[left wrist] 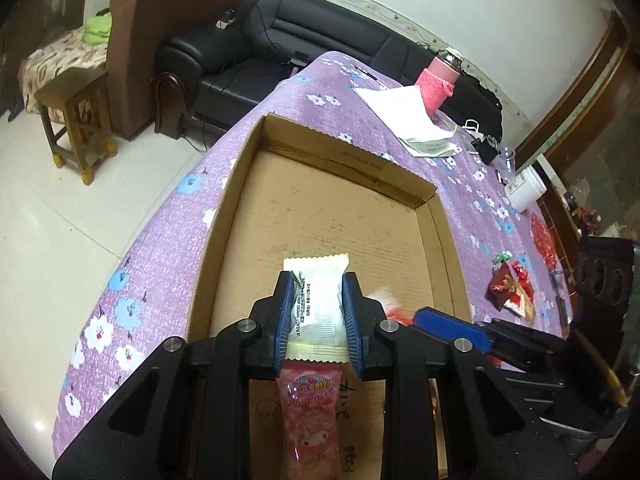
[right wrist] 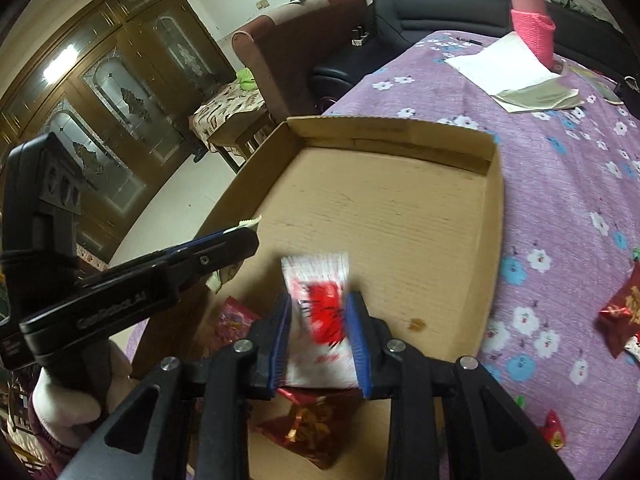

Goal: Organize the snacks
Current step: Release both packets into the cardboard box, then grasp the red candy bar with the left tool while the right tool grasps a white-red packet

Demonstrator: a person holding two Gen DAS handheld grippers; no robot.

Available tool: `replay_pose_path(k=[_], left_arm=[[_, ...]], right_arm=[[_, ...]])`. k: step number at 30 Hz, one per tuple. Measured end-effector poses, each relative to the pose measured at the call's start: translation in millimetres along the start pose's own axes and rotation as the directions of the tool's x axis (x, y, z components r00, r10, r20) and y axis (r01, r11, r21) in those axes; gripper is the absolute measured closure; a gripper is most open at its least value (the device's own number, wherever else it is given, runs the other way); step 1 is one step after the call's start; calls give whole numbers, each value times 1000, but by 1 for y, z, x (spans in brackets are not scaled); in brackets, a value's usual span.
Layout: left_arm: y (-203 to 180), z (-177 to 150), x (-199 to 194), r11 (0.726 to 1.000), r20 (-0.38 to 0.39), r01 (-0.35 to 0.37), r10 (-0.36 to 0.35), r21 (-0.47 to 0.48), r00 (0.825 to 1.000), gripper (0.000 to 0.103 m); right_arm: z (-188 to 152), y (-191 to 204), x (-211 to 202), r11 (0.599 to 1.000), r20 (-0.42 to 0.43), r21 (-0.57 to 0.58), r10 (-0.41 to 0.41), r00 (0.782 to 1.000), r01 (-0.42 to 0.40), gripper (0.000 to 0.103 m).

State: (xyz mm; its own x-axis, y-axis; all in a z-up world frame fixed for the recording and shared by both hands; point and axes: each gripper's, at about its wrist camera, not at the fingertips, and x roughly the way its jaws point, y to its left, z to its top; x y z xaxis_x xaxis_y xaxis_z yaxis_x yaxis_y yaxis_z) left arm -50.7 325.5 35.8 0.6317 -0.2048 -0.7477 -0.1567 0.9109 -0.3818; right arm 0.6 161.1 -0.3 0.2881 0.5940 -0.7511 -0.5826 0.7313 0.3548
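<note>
A shallow cardboard box (left wrist: 424, 196) lies on the purple flowered tablecloth (left wrist: 160, 264). My left gripper (left wrist: 317, 280) is shut on a white snack packet (left wrist: 320, 304) and holds it over the near part of the box. A pink snack packet (left wrist: 310, 412) lies in the box below it. My right gripper (right wrist: 320, 300) is shut on a white and red snack packet (right wrist: 322, 312) over the same box (right wrist: 494, 208). A dark red packet (right wrist: 308, 428) lies in the box under it. The left gripper also shows in the right wrist view (right wrist: 236, 240).
Red snack packets (left wrist: 512, 288) lie loose on the cloth right of the box, also in the right wrist view (right wrist: 620, 316). Papers (left wrist: 404, 114), a pink flask (left wrist: 438, 80) and a white jar (left wrist: 524, 188) stand further back. A black sofa (left wrist: 304, 40) is beyond the table.
</note>
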Motion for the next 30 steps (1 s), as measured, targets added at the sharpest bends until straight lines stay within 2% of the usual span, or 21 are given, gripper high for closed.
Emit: replay_pose_path(k=[3, 7, 13, 14, 16, 19, 22, 26, 30], left_arm=[[1, -2, -7, 1000, 1, 3, -2, -21, 1000, 67], [1, -5, -18, 998, 4, 2, -2, -55, 1000, 66], [-16, -17, -49, 997, 53, 39, -36, -60, 998, 64], [-25, -21, -53, 997, 61, 52, -49, -52, 997, 55], [-37, -28, -56, 997, 67, 65, -62, -39, 996, 45], [-64, -39, -54, 996, 50, 90, -90, 7, 995, 45], [-97, -53, -46, 989, 10, 114, -116, 97, 993, 45], [-142, -75, -30, 961, -49, 128, -119, 244, 992, 45], [-167, -91, -13, 941, -109, 148, -120, 305, 987, 45]], right_arm=[[-1, -1, -8, 1000, 17, 14, 6, 1000, -6, 65], [-6, -15, -42, 999, 75, 40, -7, 997, 4, 57], [-33, -65, -111, 989, 176, 112, -115, 978, 96, 49], [-35, -74, -118, 985, 183, 132, -131, 974, 108, 49], [-43, -98, -133, 973, 194, 187, -170, 966, 133, 48], [-62, -133, -150, 952, 193, 272, -198, 961, 142, 48], [-77, -157, -160, 935, 187, 319, -224, 956, 156, 48], [-96, -182, -172, 914, 190, 358, -272, 943, 192, 48], [-108, -207, -186, 886, 206, 411, -319, 925, 214, 48]])
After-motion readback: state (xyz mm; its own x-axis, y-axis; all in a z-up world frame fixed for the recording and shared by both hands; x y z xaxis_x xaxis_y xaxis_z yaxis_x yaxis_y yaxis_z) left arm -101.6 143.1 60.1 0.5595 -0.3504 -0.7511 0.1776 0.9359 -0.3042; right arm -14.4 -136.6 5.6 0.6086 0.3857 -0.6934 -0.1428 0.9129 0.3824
